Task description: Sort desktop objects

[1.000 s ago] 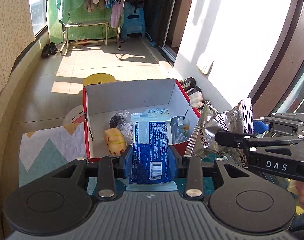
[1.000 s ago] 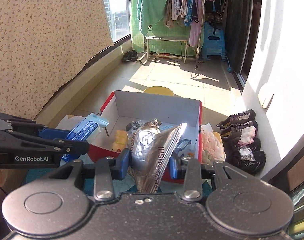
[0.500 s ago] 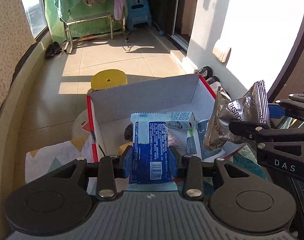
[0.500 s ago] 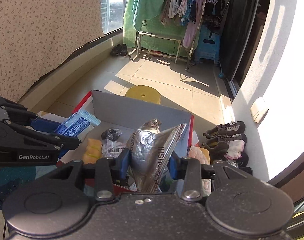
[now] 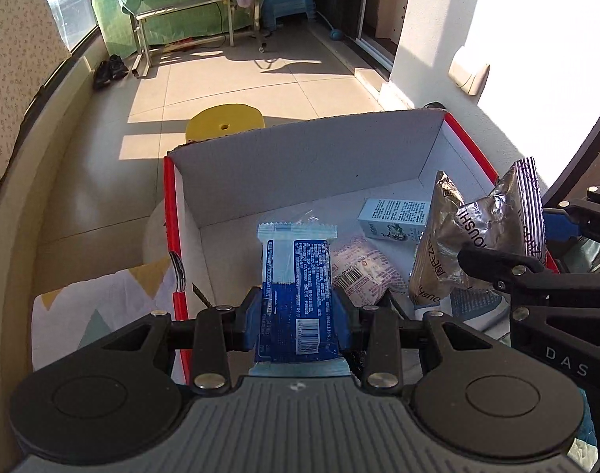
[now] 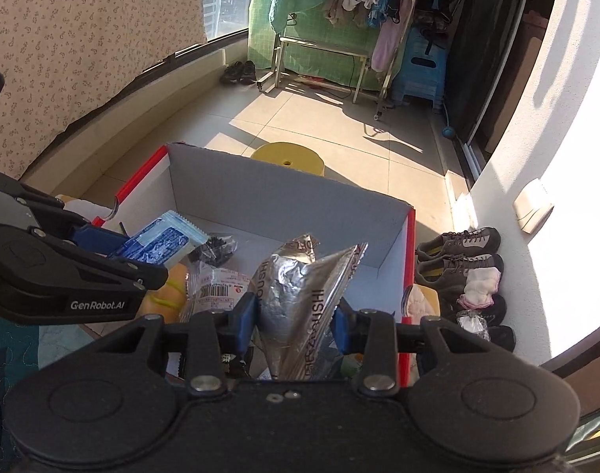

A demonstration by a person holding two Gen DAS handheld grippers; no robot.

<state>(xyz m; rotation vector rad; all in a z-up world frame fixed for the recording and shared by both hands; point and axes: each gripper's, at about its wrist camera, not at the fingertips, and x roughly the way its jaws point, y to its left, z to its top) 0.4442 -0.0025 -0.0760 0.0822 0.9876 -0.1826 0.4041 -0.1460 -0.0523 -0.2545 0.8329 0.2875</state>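
Packets hang over the box point(image 5: 469, 149): left hand-held gripper point(image 5: 296, 311) clamps the blue packet point(image 5: 296, 276), right hand-held gripper point(image 6: 294, 317) clamps the foil bag point(image 6: 300, 307). Lower each inside before releasing, clear of each other.

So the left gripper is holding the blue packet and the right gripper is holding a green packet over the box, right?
Not quite. The right gripper is shut on a silver foil packet, not a green one, as the right wrist view shows. The rest is right: the left gripper is holding the blue packet, and both are over the box.
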